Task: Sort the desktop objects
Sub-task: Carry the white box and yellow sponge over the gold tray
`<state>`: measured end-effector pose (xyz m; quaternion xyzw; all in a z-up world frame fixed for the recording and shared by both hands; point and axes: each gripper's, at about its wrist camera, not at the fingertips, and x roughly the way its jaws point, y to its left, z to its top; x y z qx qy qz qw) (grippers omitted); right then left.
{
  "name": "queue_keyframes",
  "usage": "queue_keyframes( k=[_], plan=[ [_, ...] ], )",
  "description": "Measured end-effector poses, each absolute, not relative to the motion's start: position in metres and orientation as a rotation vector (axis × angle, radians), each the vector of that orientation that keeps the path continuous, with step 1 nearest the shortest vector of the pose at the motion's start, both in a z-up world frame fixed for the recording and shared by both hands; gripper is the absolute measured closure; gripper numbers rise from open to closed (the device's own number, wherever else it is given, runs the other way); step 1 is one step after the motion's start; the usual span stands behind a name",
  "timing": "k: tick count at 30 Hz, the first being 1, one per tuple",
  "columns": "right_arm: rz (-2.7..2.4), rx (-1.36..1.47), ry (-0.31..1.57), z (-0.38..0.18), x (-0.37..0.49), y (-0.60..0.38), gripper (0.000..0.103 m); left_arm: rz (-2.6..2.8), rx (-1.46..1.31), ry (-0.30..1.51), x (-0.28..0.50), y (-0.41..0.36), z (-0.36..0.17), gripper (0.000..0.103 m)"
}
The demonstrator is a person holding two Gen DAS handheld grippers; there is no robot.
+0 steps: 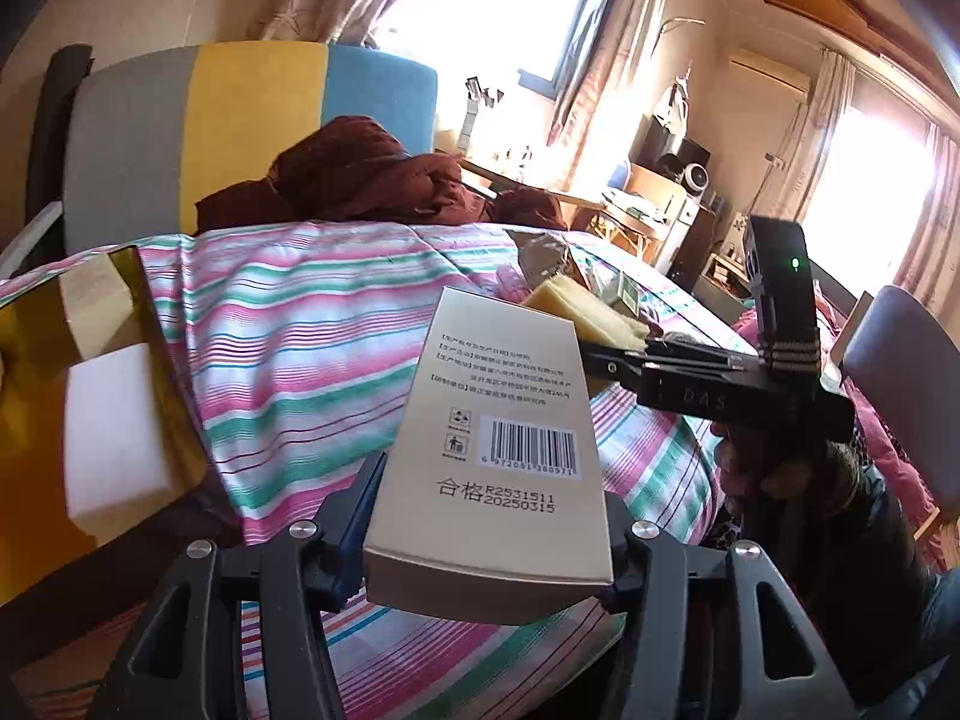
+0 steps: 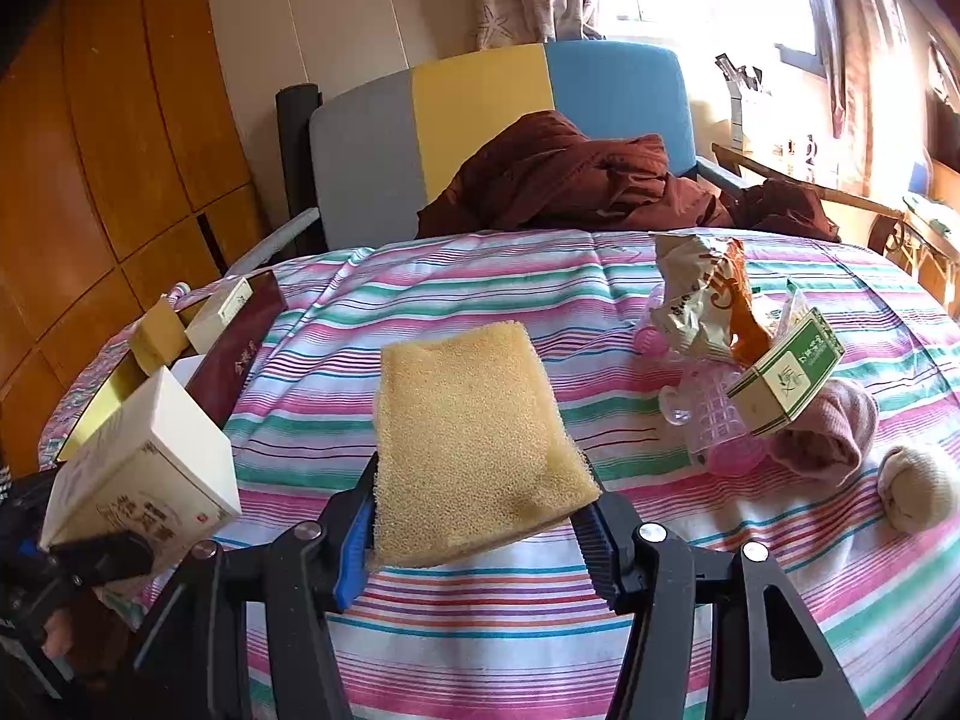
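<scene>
A sunlit room with curtained windows holds a round counter (image 2: pixel 480 276) draped in a pink, green and white striped cloth, with a grey, yellow and blue chair (image 2: pixel 480 114) behind it carrying a crumpled maroon garment (image 2: pixel 576 174).

The left gripper (image 1: pixel 489 531) has its fingers clamped on the near end of a slim cardboard carton (image 1: pixel 498 420), matte pale gold with a barcode and printed Chinese text on its top face. The carton is lifted above the cloth, its long axis running away from the camera and tilted slightly up.

The right gripper (image 2: pixel 480 531) has its fingers pressed against both sides of a yellow sponge (image 2: pixel 474 438), a soft, porous, roughly rectangular slab with ragged edges. It too is held off the counter, long axis pointing forward toward the chair.

At the counter's left edge sits an open gold-lined box (image 2: pixel 129 372) with small cartons inside. On the right lie a crinkled snack wrapper (image 2: pixel 702 300), a green-and-white carton (image 2: pixel 786 378), a pink plastic item (image 2: pixel 720 420), a pink sock (image 2: pixel 828 432) and a cream rolled sock (image 2: pixel 915 489).
</scene>
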<state>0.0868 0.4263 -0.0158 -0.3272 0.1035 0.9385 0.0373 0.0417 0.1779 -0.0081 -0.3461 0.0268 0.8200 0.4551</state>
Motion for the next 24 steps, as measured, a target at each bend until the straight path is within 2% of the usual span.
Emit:
queue_keyframes(
  k=[15, 24],
  plan=[
    [3.112, -1.022, 0.209, 0.007, 0.053, 0.32, 0.045, 2.46, -0.901, -0.152, -0.002, 0.025, 0.005, 0.046],
    [3.229, -1.082, 0.123, 0.02, 0.018, 0.253, 0.045, 2.584, -0.943, -0.221, -0.025, -0.026, -0.002, 0.046]
  ],
)
